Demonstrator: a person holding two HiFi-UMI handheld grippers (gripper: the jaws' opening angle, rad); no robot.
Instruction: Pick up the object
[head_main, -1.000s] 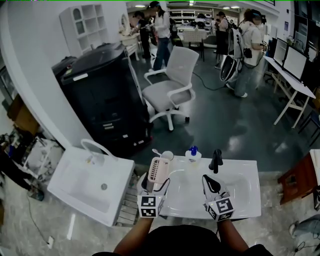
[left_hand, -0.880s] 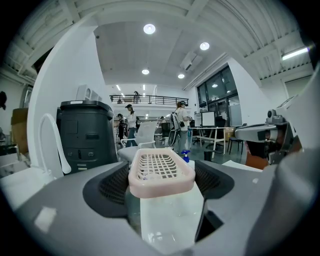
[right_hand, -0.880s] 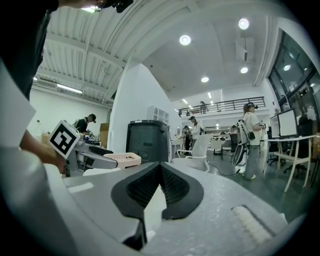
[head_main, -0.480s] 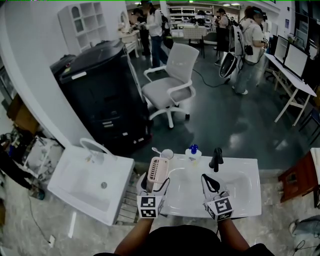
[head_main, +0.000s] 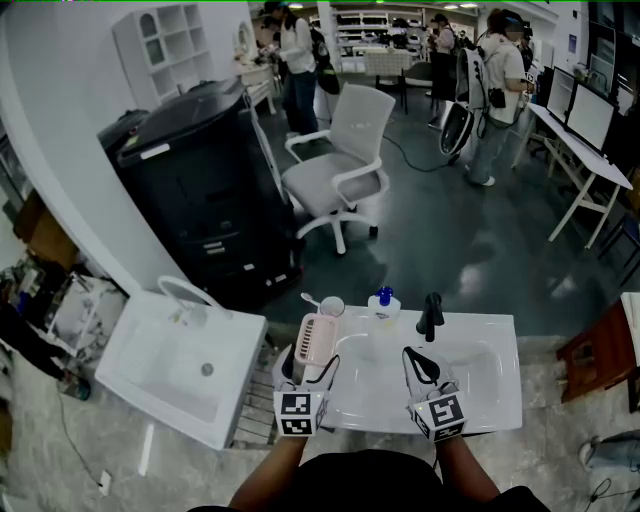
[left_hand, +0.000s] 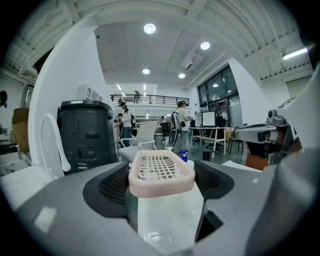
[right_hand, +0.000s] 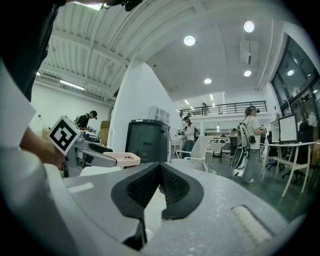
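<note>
**Lift step, judged all but done.** The left tool (head_main: 312, 365) clamps the pink soap tray (head_main: 318, 338) by two opposite sides, apparently raised over the near-left rim of the washbasin (head_main: 500, 395). The right tool (head_main: 420, 365) is pinched together and empty, over the bowl. The next move calls for a steady, level hold. There is open room above and on the near side. The black faucet (head_main: 431, 316), blue-capped bottle (head_main: 384, 305) and cup (head_main: 331, 307) crowd the far rim.

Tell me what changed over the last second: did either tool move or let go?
Nothing on the job. The left tool stays clamped on the pink soap dish above the white sink; the right tool stays shut and empty. Only a person in the background walked left.
</note>
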